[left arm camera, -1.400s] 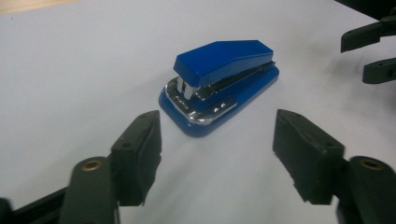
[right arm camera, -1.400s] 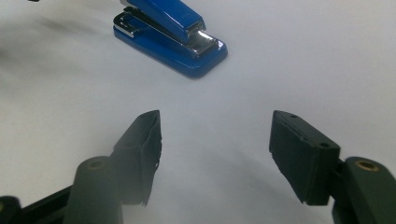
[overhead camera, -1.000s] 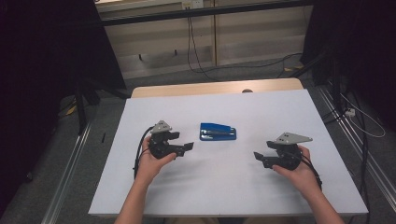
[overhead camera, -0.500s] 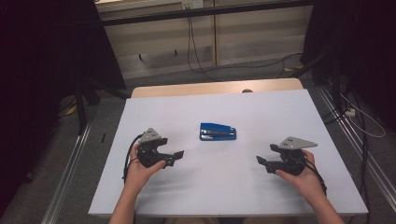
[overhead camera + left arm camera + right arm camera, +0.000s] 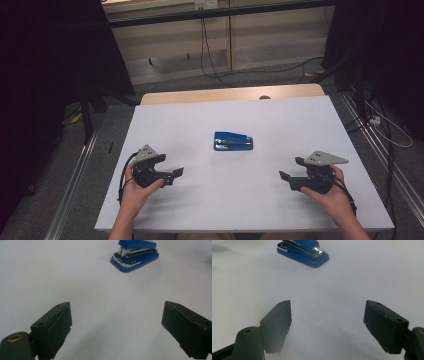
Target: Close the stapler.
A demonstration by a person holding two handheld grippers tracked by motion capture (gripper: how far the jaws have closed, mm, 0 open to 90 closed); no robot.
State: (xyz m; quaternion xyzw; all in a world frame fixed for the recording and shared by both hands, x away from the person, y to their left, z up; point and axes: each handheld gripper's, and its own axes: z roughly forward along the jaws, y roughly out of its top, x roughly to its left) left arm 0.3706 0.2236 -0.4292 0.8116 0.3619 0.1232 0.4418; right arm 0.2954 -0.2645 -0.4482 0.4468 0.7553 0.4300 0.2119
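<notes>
On the white table (image 5: 300, 125), a blue stapler (image 5: 233, 141) lies flat near the middle, well apart from both grippers, its top a glossy blue plastic over a bright metal strip and a rounded blue base. Compared with a second ago, both hands have drawn back toward the near edge: the left gripper (image 5: 172, 175), which sat just beside the stapler, now hovers well to its left and nearer the person, while the right gripper (image 5: 287, 179) has also slipped closer to the near edge. The stapler itself has not moved. Each gripper's black, blocky jaws stand spread wide with nothing between them, as the left gripper view (image 5: 115, 332) and right gripper view (image 5: 328, 327) show, the smooth matte tabletop lying bare in the gap. A grey three-cornered plate tops each tool, and a dark cable trails from the left one past the wrist.
</notes>
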